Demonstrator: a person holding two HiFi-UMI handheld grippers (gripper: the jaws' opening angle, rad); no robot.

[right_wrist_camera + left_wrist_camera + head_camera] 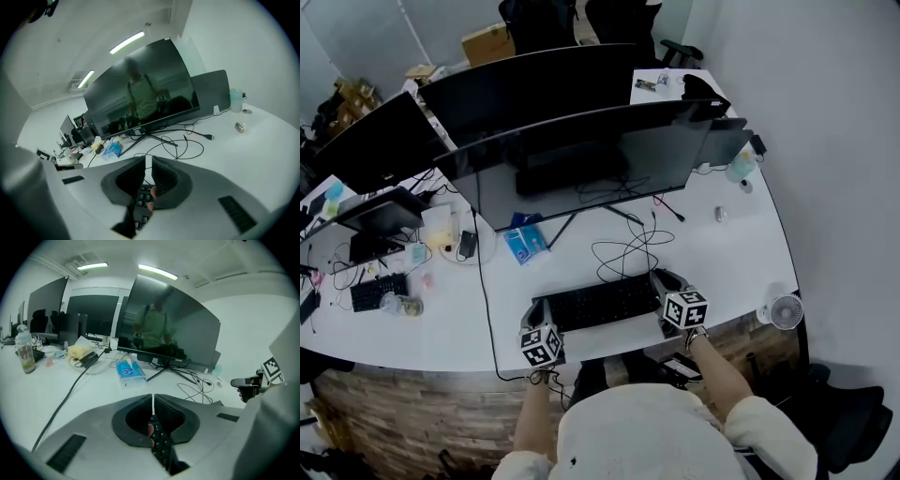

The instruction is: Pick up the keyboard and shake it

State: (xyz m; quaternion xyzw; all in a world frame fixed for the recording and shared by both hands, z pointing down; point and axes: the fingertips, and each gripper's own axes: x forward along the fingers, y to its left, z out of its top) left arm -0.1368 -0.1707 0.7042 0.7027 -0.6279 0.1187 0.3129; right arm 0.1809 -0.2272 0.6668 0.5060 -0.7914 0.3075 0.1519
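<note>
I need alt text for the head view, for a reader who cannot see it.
A person at a white desk grips a black keyboard at both ends, left tongs and right tongs shut on it. Behind it stand a dark monitor, loose cables and a blue pack.

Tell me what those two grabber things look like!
The left gripper and the right gripper are both chunky pale grey plastic shells with two dark ribbed pads at the tip. Each carries a white cube printed with black square markers. The person's sleeves are cream-coloured.
</note>
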